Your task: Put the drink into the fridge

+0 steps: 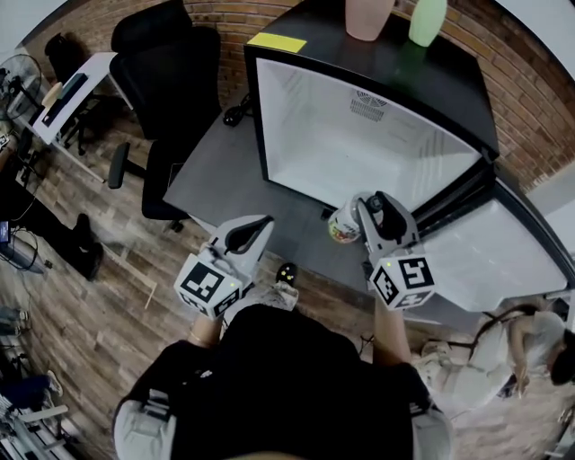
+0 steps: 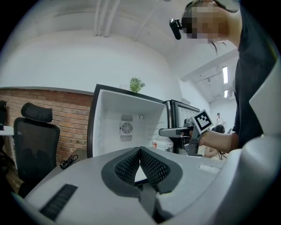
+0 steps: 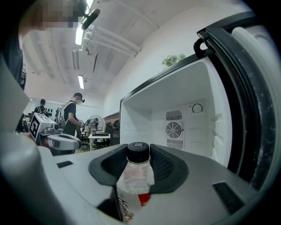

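The drink (image 1: pixel 343 224) is a clear bottle with a black cap and a printed label. My right gripper (image 1: pixel 366 214) is shut on it just in front of the open fridge (image 1: pixel 359 135). In the right gripper view the drink (image 3: pixel 136 176) stands upright between the pads of my right gripper (image 3: pixel 138 154), facing the fridge's white interior (image 3: pixel 184 127). My left gripper (image 1: pixel 259 225) hovers over the grey table, left of the drink. In the left gripper view my left gripper (image 2: pixel 139 153) has its pads touching and nothing between them. That view also shows the drink (image 2: pixel 162 144).
The fridge door (image 1: pixel 490 247) hangs open at the right. A pink cup (image 1: pixel 368 16), a green bottle (image 1: pixel 428 20) and a yellow note (image 1: pixel 277 41) sit on the fridge top. A black office chair (image 1: pixel 166 81) stands left of the table. A person (image 1: pixel 530 346) is at the lower right.
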